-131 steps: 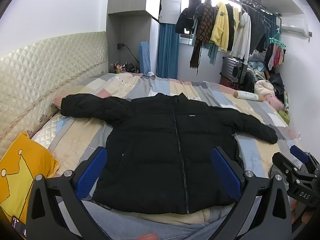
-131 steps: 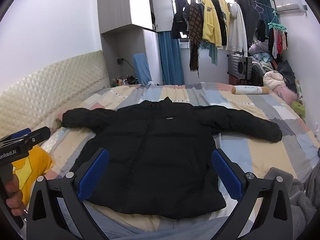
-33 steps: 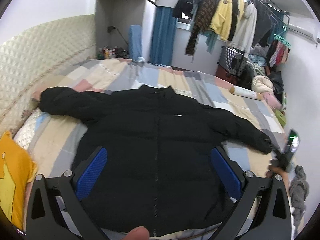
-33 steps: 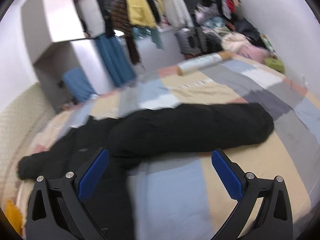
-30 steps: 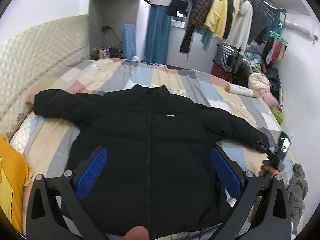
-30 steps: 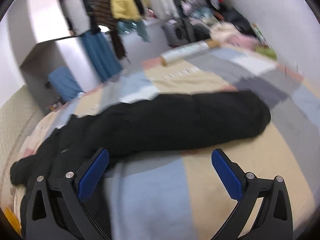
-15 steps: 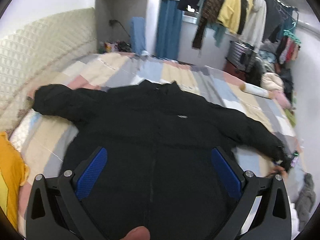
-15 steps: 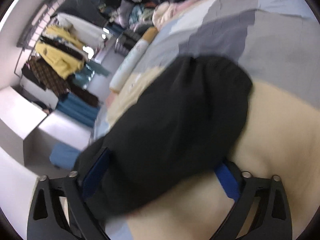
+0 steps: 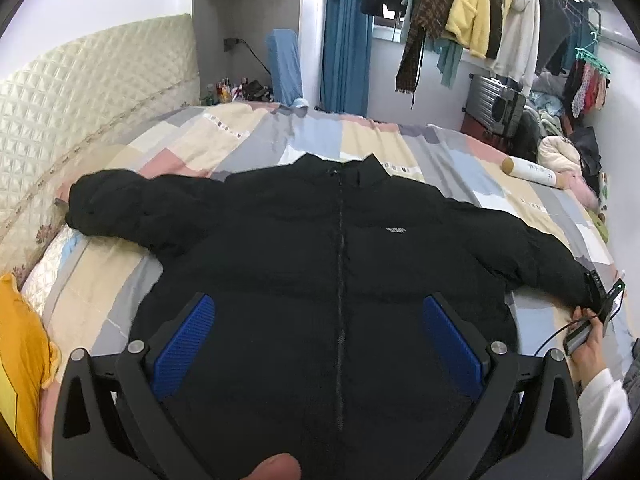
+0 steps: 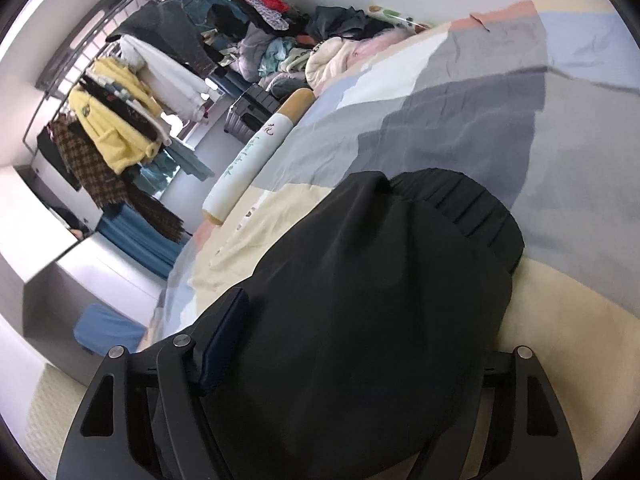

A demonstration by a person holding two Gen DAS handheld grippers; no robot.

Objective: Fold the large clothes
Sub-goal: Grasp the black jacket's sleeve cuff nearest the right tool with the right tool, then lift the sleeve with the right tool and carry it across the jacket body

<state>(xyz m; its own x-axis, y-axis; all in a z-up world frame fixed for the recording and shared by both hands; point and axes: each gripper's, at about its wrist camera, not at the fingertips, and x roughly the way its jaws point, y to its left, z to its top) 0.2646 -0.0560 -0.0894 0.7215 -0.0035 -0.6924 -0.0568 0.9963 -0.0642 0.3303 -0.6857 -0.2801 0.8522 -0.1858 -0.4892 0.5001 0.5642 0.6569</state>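
A black puffer jacket (image 9: pixel 340 240) lies front up on the patchwork bedspread (image 9: pixel 192 148), zipped, both sleeves spread out. My left gripper (image 9: pixel 320 344) hovers open over the jacket's lower front, with nothing between its blue pads (image 9: pixel 184 344). At the far right of the left wrist view a hand (image 9: pixel 588 344) holds my right gripper (image 9: pixel 600 300) at the right cuff. In the right wrist view the puffy right sleeve (image 10: pixel 380 280) fills my right gripper (image 10: pixel 356 344), whose jaws are closing on it. The left pad (image 10: pixel 224 336) touches the fabric. The sleeve hides the other pad.
A yellow pillow (image 9: pixel 20 360) lies at the left edge below the quilted headboard (image 9: pixel 80 100). A white roll bolster (image 10: pixel 256 148) rests on the far side of the bed. Beyond it stand a suitcase (image 9: pixel 496 108), clothes piles and a rack of hanging garments (image 9: pixel 480 8).
My right gripper dropped to the end of the right sleeve, rolled over, and its jaws narrowed around the cuff. My left gripper sank lower over the jacket, still open.
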